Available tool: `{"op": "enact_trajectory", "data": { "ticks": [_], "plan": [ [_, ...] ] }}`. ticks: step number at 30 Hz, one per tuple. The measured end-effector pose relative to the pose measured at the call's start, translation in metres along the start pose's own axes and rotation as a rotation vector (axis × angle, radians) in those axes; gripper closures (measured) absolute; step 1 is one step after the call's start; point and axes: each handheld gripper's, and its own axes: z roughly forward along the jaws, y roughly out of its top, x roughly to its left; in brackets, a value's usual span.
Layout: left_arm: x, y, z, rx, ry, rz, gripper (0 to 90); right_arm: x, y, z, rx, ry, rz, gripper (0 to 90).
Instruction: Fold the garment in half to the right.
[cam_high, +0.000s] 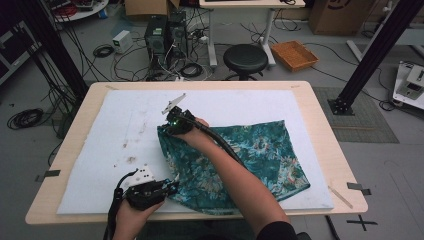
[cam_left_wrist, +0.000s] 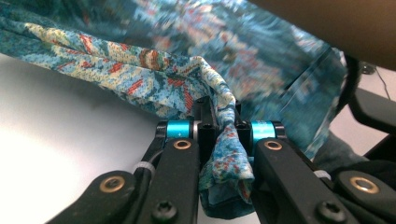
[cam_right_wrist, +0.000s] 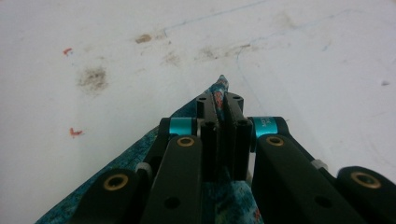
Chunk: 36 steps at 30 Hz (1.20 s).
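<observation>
A teal floral cloth (cam_high: 250, 155) lies on the white mat (cam_high: 115, 130), spread toward the right. My left gripper (cam_high: 172, 187) near the front edge is shut on the cloth's near-left corner; in the left gripper view the patterned fabric (cam_left_wrist: 224, 140) is pinched between its black jaws. My right gripper (cam_high: 167, 125), reaching across over the cloth, is shut on the far-left corner, and the right gripper view has a tip of the cloth (cam_right_wrist: 220, 86) poking out past the closed jaws, lifted slightly above the stained mat (cam_right_wrist: 116, 56).
The mat covers a light wooden table (cam_high: 320, 130). Brown stains (cam_high: 131, 160) mark the mat left of the cloth. Behind the table stand a black stool (cam_high: 245, 59), computer towers (cam_high: 165, 35), cables and a wicker tray (cam_high: 295, 54) on the floor.
</observation>
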Motion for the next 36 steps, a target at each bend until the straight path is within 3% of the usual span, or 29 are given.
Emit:
{"op": "enact_trajectory", "data": {
  "ticks": [8, 20, 36],
  "plan": [
    [-0.01, 0.029, 0.013, 0.015, -0.042, 0.061, 85.4, -0.01, -0.003, -0.036, -0.063, -0.027, 0.007, 86.7],
    [-0.029, 0.071, 0.043, 0.049, -0.118, 0.147, 85.4, -0.028, -0.022, -0.093, -0.137, -0.084, 0.04, 86.7],
    [-0.057, 0.099, 0.098, 0.103, -0.19, 0.225, 85.4, -0.053, -0.065, -0.157, -0.167, -0.166, 0.092, 86.6]
  ]
}}
